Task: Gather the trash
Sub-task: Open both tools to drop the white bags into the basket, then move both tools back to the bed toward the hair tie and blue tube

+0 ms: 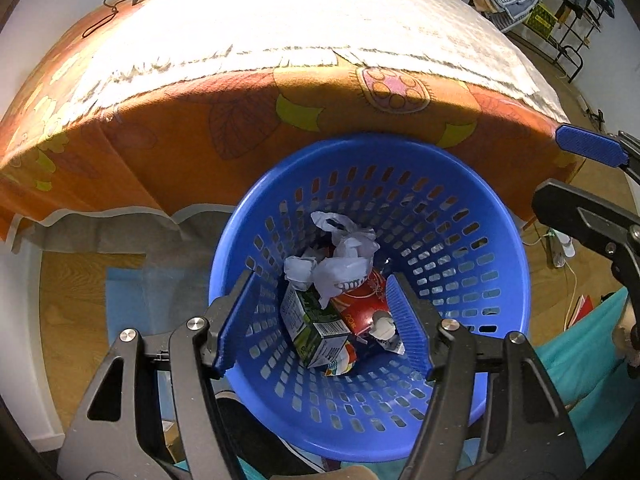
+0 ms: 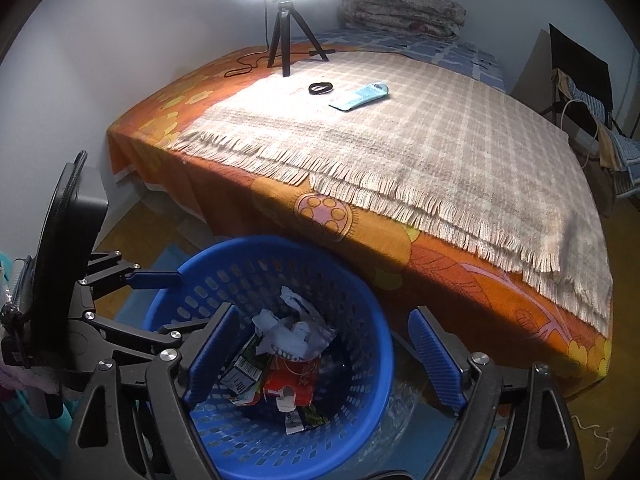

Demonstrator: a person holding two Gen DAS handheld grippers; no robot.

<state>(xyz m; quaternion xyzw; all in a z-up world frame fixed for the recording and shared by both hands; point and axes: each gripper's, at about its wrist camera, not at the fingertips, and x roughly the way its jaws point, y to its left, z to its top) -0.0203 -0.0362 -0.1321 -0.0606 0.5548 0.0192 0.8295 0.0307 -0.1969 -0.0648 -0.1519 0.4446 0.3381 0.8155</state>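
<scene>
While both the left tongs and right tongs hang spread and empty over the blue basket holding cartons and crumpled paper, the pale blue wrapper far across the bed could get missed.

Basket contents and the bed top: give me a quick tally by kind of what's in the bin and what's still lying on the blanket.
Cartons in the blue basket: 2, green carton and red carton
Crumpled white plastic/paper: at least 1 clump, exact count unclear
Flat light-blue packet on blanket: 1
Black ring on blanket: 1
Total: 5 at least
</scene>
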